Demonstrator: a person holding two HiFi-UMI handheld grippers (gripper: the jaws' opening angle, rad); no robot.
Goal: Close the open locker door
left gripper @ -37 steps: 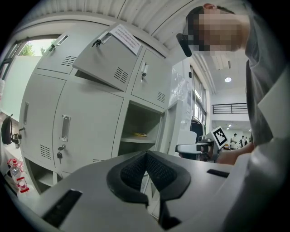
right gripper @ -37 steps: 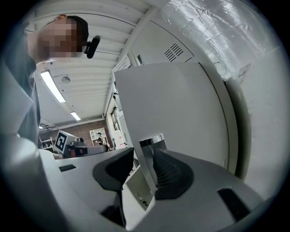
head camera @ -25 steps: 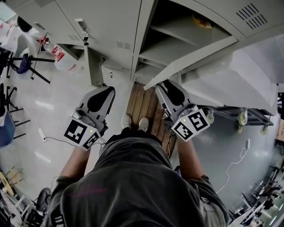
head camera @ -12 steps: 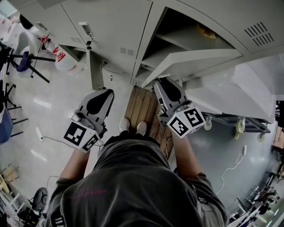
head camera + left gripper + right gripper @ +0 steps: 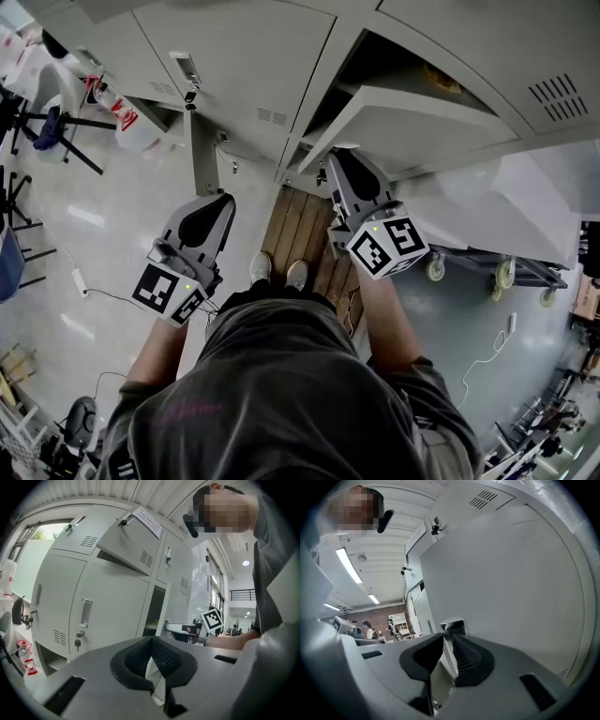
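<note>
Standing position: the person faces a bank of grey lockers (image 5: 234,56), shoes (image 5: 267,267) on a strip of wooden boards (image 5: 302,220). The locker door (image 5: 412,122) is swung out from its open compartment (image 5: 375,61), standing at an angle to the locker front with its free edge toward the person's right side. In the right gripper view this door (image 5: 501,573) fills most of the frame. The right gripper (image 5: 333,155) is raised to that free edge. Its jaws have just been closing, and in its own view the door's edge stands between them at the right gripper (image 5: 444,634); both pads appear to bear on it, one on each face. The left gripper (image 5: 217,197) is held lower and well apart from the door, pointing toward the closed lockers on the left. Its own view shows the left gripper (image 5: 151,638) with tips brought together and nothing between them. That view also shows the open compartment (image 5: 157,606) as a dark gap, with a key (image 5: 78,643) hanging in the lock of the closed door beside it. An orange-brown item (image 5: 442,80) lies on the compartment shelf; it cannot be identified.
</note>
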